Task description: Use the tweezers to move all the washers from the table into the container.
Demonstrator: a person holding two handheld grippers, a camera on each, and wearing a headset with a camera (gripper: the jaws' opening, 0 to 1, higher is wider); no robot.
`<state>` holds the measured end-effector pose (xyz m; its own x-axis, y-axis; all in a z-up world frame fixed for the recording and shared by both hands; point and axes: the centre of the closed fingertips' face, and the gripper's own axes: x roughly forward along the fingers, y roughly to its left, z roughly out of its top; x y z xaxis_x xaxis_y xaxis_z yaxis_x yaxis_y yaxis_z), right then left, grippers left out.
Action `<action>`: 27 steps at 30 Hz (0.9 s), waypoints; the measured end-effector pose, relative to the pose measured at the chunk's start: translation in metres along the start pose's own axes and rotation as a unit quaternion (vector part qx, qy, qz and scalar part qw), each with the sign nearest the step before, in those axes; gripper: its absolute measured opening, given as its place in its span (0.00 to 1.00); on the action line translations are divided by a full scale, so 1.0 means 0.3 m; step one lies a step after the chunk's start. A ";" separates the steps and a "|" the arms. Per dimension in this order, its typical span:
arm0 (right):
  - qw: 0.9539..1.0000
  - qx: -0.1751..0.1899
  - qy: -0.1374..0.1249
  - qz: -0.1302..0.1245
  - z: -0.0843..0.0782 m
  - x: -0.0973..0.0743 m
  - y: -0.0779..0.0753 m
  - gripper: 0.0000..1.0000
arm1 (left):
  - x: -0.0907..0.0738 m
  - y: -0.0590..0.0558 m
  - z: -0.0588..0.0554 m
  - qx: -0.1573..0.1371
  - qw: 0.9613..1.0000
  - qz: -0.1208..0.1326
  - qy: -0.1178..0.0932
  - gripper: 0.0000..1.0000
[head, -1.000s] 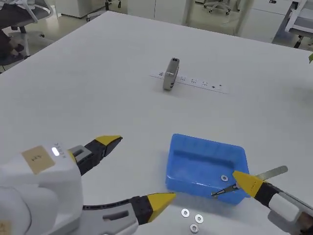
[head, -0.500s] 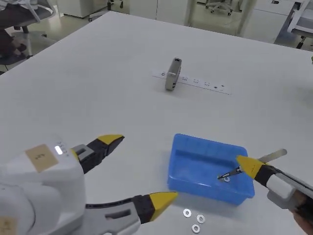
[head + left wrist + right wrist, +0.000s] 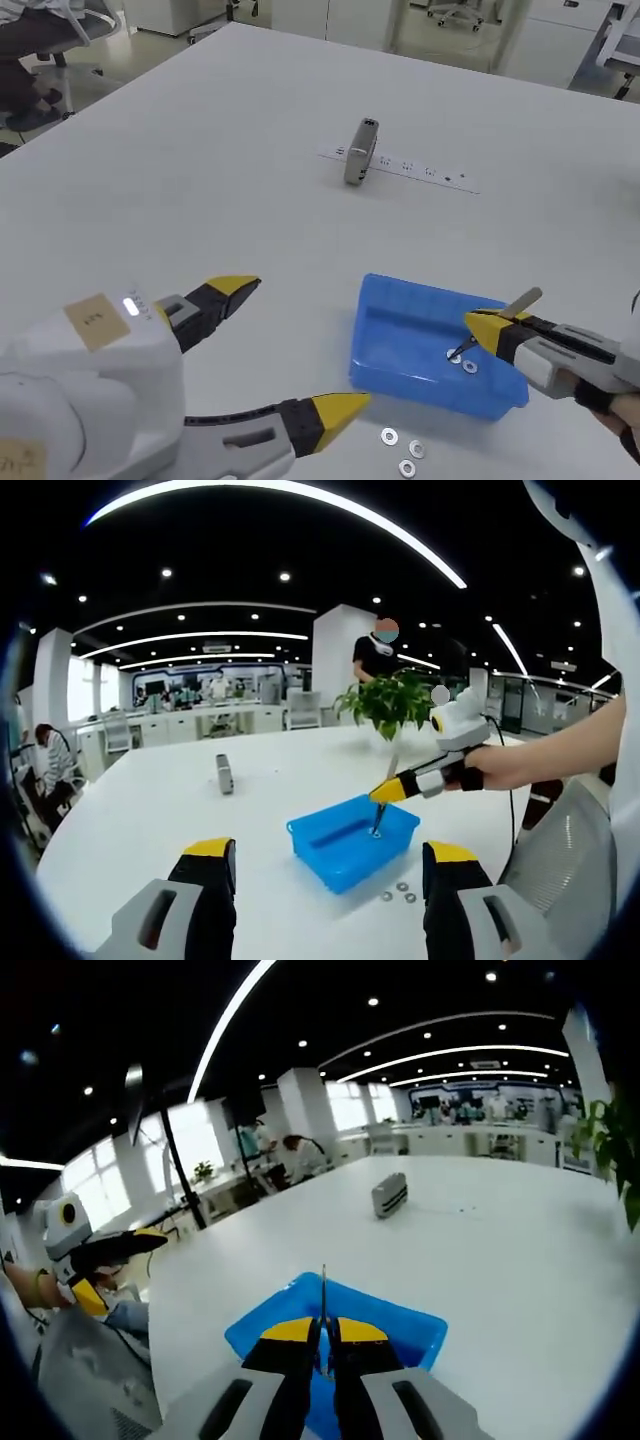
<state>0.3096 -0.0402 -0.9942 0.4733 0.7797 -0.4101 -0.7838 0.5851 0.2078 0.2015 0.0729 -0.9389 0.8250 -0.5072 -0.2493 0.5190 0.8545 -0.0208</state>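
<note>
Where the white table (image 3: 200, 150) ends, office chairs (image 3: 612, 45) stand.

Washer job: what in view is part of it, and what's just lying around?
Job:
- tweezers, clamped in the right gripper
- three washers on the table
- one washer already in the container

Lying about:
- grey device
- socket strip
- plant
</note>
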 end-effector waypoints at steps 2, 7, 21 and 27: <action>1.000 -0.006 0.004 0.001 -0.003 0.009 -0.009 0.03 | 0.000 -0.001 -0.001 -0.001 1.000 -0.001 0.000 0.77; 0.999 -0.023 0.020 0.009 -0.023 0.038 -0.023 0.03 | 0.000 0.002 -0.002 0.001 1.000 0.001 0.001 0.77; 0.998 -0.033 0.044 0.011 -0.067 0.067 -0.049 0.03 | 0.001 -0.001 -0.006 -0.001 1.000 -0.002 0.003 0.76; 0.998 -0.035 0.048 0.011 -0.073 0.070 -0.047 0.03 | 0.000 0.001 -0.005 -0.002 1.000 0.000 0.003 0.76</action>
<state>0.3217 -0.0368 -1.0253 0.4178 0.7650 -0.4901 -0.8212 0.5488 0.1565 0.2014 0.0734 -0.9404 0.8234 -0.5072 -0.2544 0.5190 0.8545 -0.0239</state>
